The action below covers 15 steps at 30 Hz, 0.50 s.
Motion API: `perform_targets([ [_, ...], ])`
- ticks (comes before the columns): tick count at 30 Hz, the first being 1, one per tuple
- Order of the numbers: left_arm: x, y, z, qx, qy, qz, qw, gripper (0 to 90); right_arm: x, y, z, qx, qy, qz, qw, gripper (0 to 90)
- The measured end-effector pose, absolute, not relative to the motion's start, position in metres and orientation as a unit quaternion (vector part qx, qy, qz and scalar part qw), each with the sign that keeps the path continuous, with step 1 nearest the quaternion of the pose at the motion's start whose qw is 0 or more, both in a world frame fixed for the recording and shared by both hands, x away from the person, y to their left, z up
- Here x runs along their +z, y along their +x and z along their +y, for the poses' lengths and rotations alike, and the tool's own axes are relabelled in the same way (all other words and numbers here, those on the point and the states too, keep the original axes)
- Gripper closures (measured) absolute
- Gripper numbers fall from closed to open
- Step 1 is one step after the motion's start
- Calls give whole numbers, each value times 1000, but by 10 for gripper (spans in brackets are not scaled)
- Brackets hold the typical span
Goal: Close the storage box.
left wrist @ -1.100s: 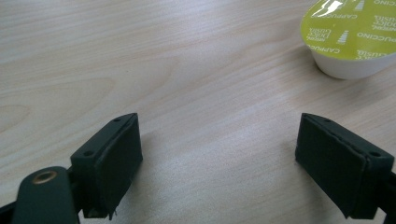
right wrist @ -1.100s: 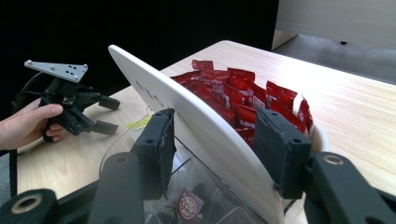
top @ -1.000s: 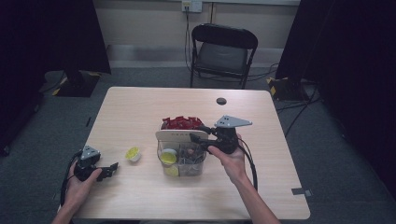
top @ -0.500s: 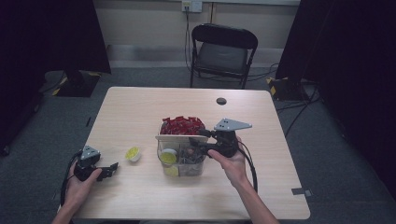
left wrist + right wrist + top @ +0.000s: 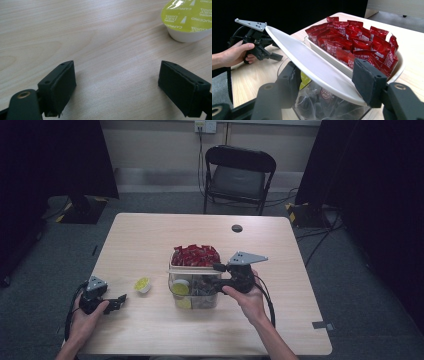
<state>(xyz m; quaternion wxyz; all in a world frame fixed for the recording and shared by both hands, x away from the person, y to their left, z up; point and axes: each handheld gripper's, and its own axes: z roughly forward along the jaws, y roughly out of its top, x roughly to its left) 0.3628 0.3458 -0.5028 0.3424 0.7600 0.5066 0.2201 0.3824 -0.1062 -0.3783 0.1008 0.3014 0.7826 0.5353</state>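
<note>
Counter (image 5: 150, 240) surface of pale wood carries all items, with a small black disc (image 5: 237, 228) on its far part. Near the centre stands a clear container (image 5: 196, 292) holding dark packets and yellow-lidded capsules; a white plate (image 5: 312, 65) rests tilted across its top edge. Touching the container on its far side, a white tray (image 5: 398, 67) is filled with red sachets (image 5: 195, 255). Right tongs (image 5: 216, 281) are at the container's right side; their jaws have just been opening and now straddle the plate's rim without the pads pressing on it. Left tongs (image 5: 120, 301) lie low over the near-left counter, jaws spread wide with nothing between them. A loose capsule (image 5: 142, 284) with a yellow lid sits just beyond them, left of the container.
</note>
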Motion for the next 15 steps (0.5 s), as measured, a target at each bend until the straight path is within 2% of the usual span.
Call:
perform_targets([
  [6,-503,363,346,220,760,507,343,140,-384,383,-104,529,307,785,101,326],
  [15,-503,363,346,220,760,507,342,140,-388,378,-103,522,300,792,104,280],
])
